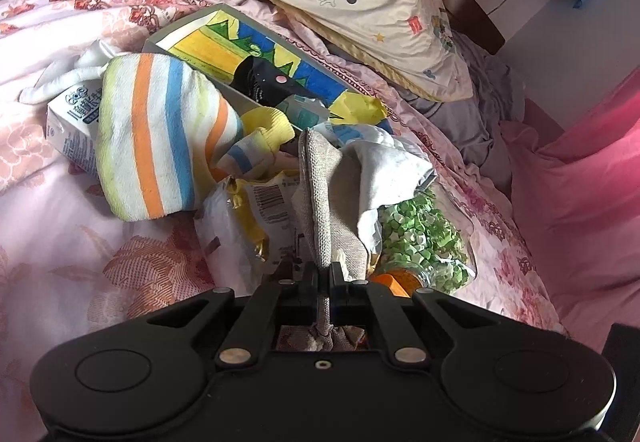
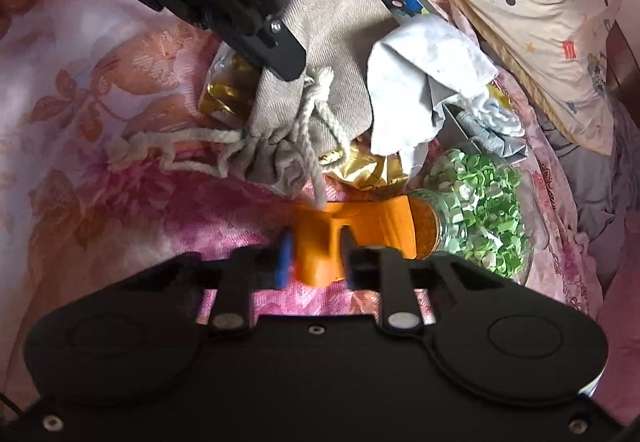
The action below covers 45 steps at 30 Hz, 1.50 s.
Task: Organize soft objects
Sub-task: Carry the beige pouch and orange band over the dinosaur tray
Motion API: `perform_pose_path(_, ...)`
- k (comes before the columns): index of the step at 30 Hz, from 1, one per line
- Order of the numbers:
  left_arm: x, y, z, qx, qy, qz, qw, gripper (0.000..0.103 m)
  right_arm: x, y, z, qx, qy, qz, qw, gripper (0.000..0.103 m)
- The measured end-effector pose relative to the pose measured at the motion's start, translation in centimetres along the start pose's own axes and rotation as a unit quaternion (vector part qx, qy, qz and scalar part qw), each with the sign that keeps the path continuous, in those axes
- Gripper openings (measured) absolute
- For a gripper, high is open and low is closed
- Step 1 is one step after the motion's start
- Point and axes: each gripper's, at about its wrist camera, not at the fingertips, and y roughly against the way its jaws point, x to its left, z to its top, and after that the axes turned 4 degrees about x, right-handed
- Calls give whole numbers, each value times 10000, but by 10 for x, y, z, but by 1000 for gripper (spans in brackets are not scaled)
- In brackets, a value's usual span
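Striped sock (image 1: 160, 134) left view only; orange piece (image 2: 340, 238) clearer right.

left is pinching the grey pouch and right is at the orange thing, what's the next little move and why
Probably lift the left gripper slightly to raise the grey pouch clear. It is shut on the pouch's edge, while the pouch lies on a gold packet and its cord trails onto the bedspread near the orange cloth between the right gripper's fingers.

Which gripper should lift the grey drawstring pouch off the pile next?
Left. The left gripper is already shut on the grey drawstring pouch. The right gripper is occupied, its jaws around an orange plastic piece beside the jar of green bits.
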Motion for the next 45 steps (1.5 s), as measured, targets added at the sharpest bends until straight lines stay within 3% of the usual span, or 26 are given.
perform_pose_path(6, -7, 15, 3, -233, -61, 73, 9997, 3, -6, 13, 1, -256, -196, -317, 9990, 6)
perform_pose_path(19, -33, 48, -3, -516, -753, 280, 9954, 3, -15, 43, -9, -1135, -401, -951, 9882, 4)
perform_pose_path(23, -32, 58, -3, -299, -584, 82, 9978, 3, -17, 48, -10, -1308, -459, -1046, 9848, 4)
perform_pose_path(30, -31, 78, 5, -179, -371, 259, 9988, 3, -27, 67, -10, -1985, -670, -1127, 9713, 4)
perform_pose_path(37, -38, 108, 27, -318, -148, 108, 9993, 3, -30, 81, -18, -2681, -794, -1176, 9529, 4)
perform_pose_path(45, -70, 118, 72, -778, -590, 344, 9946, 3, -43, 84, -11, -3071, -921, -1125, 9405, 4)
